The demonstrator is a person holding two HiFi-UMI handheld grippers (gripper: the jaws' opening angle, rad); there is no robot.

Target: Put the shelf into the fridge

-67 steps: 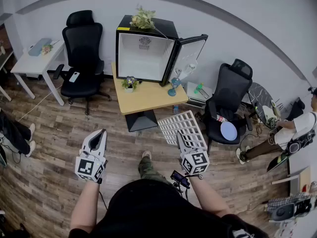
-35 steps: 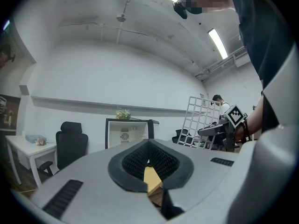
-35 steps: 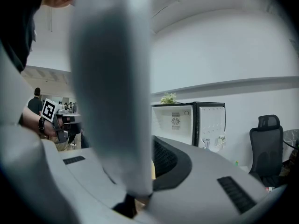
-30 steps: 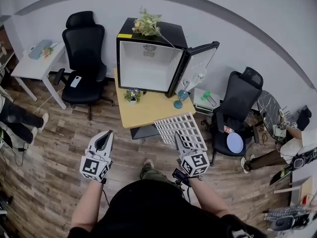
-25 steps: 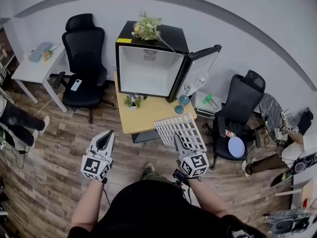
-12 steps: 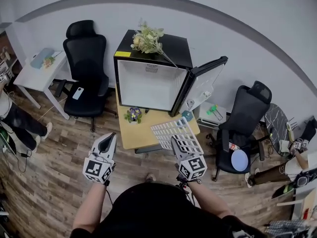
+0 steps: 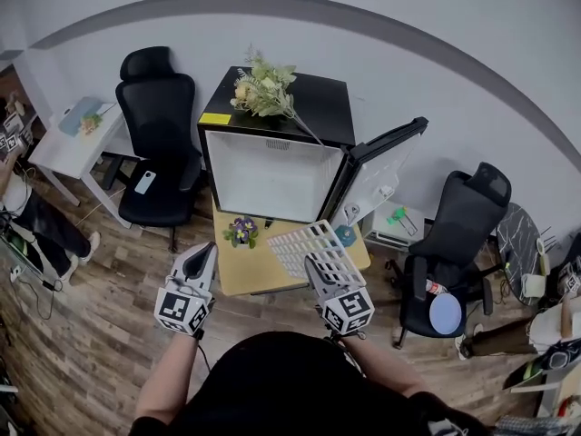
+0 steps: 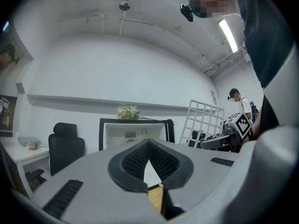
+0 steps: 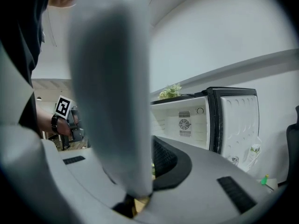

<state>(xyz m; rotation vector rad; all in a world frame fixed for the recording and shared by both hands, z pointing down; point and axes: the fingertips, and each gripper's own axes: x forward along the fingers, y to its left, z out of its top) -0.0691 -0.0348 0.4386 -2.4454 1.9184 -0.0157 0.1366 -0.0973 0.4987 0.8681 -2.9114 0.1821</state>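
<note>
In the right gripper view the shelf (image 9: 112,101) is so close to the camera that it is only a wide grey blur, and it covers most of the left jaw. The dark pad (image 9: 164,158) of the other jaw shows just beside it. In the head view the person's dark top hides the floor near the feet, and the right gripper (image 7: 320,266) covers the near edge of the shelf. The right gripper is clamped on that edge. The shelf (a white grid) sticks up and away from the gripper, tilted, over the front right part of the yellow table (image 7: 238,275). It is just in front of the fridge (image 7: 272,166) and outside it. The fridge door (image 7: 379,166) stands open to the right. The left gripper (image 7: 205,254) is off to the left of the shelf, apart from it, with its jaws pressed together and nothing in them. Flowers (image 7: 263,89) lie on top of the fridge
</note>
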